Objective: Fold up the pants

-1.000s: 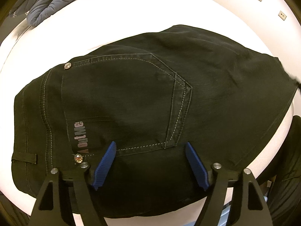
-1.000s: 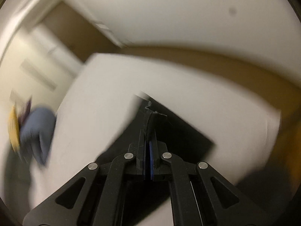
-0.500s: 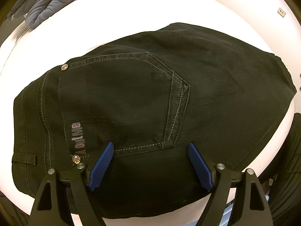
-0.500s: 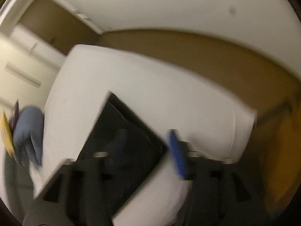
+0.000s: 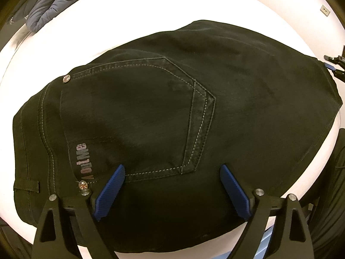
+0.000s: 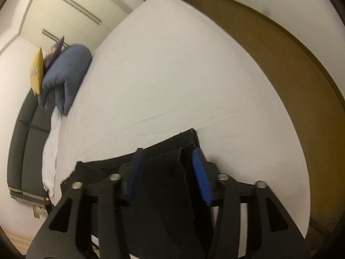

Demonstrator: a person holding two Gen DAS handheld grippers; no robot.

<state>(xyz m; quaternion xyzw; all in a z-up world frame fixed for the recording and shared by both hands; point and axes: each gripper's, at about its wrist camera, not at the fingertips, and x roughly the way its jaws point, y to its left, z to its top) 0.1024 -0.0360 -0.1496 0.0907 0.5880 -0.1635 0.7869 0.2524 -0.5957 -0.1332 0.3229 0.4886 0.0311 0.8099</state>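
Observation:
Black folded pants [image 5: 194, 108] lie flat on the white bed [image 5: 151, 10], back pocket and printed logo facing up. My left gripper [image 5: 172, 168] hovers over their near edge; its jaws are opening wide and nothing is gripped. In the right wrist view, my right gripper [image 6: 168, 153] straddles a raised corner fold of the pants [image 6: 163, 185]. Its jaws are closing, and the blue pads [image 6: 199, 172] do not clearly press on the cloth. The right gripper [image 5: 332, 64] also peeks in at the pants' far right corner in the left wrist view.
A blue-grey quilted jacket [image 6: 66, 71] lies at the bed's far end beside a yellow cushion [image 6: 37, 71]. A dark upholstered headboard [image 6: 28, 138] runs along that side. Brown floor [image 6: 280, 75] borders the white sheet [image 6: 172, 75].
My right gripper let go, swung quickly across the bed and rolled, and now sits around the pants' corner. The left jaws have spread a little wider. The pants lie as before.

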